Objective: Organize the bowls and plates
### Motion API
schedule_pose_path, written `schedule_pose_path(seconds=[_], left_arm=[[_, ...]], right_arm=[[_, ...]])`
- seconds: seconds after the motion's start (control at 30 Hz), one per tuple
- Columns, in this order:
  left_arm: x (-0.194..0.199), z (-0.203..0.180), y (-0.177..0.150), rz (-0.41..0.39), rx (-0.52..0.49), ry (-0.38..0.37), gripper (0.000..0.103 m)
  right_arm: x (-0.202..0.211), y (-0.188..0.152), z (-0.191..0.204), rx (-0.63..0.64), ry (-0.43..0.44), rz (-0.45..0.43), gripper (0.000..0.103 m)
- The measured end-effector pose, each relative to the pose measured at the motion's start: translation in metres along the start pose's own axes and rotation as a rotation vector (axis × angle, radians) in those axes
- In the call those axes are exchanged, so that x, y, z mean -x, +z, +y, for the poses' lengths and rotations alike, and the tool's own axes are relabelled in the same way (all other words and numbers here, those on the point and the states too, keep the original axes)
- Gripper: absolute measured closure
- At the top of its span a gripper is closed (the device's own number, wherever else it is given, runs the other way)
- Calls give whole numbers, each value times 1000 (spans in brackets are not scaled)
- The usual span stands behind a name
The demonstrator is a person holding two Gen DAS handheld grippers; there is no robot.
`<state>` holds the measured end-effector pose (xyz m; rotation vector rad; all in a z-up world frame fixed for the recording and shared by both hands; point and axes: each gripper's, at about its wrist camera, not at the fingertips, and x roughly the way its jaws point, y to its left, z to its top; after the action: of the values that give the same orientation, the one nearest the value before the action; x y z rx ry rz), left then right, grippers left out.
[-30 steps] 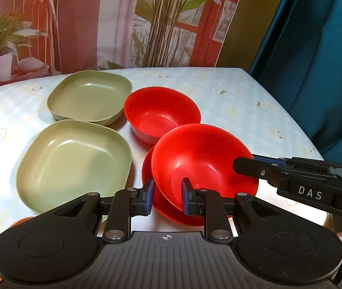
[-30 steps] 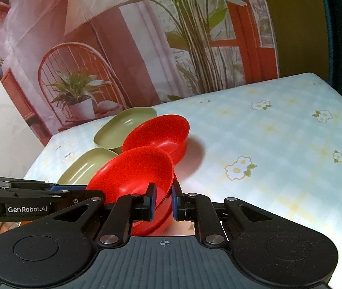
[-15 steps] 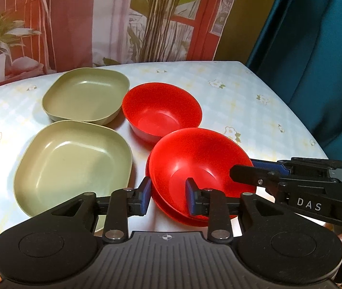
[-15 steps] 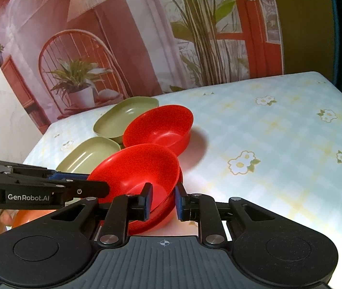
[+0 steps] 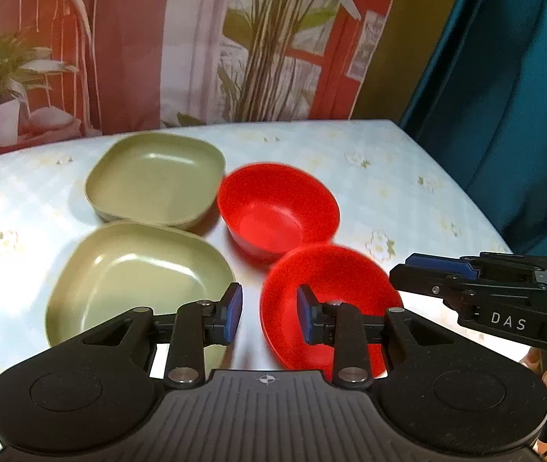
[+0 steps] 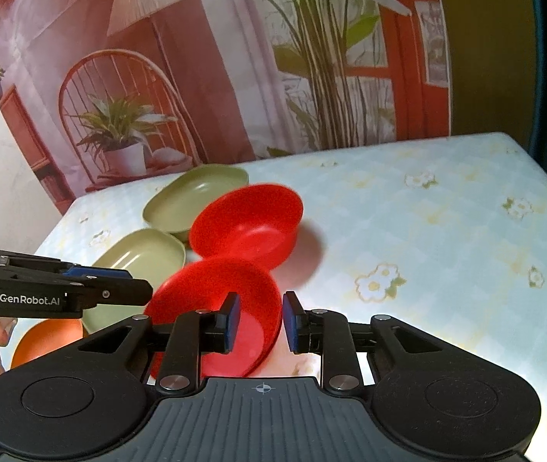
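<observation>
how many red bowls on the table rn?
2. Far red bowl sits right of the far green plate. Near red bowl sits just ahead of the tongs, right of the near green plate. More may be nested underneath, hidden.

Hidden, cropped and blurred parts

The near red bowl's (image 5: 331, 292) front rim lies behind the left tool (image 5: 265, 317); the orange dish (image 6: 48, 340) is half covered in the right wrist view; the far red bowl's (image 5: 277, 208) rim is motion-blurred.

Two round red plastic bowls (image 5: 279, 210) (image 5: 331, 300) with a soft sheen, two square olive-green plastic plates (image 5: 156, 179) (image 5: 135, 281) smooth and glossy, counter under pale flower-printed cloth (image 6: 447, 238) looking matt, black matt plastic claw (image 5: 265, 313) with blue pads
</observation>
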<state>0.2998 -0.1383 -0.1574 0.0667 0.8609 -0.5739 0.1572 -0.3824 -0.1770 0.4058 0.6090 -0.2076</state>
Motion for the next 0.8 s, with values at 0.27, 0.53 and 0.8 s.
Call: schedule_pose_path(seconds=[0.27,0.53,0.8], left_arm=[[-2,11,31,-59,47,19,70],[-29,16,55,-88,77,42,70],[-58,18,51,-29,46,58,70]], right_arm=[[-13,36,-1,42,15,-37,79],[-40,55,-11,6,-4,-55,79],[-67,50,-22,-64,-7,-29,79]])
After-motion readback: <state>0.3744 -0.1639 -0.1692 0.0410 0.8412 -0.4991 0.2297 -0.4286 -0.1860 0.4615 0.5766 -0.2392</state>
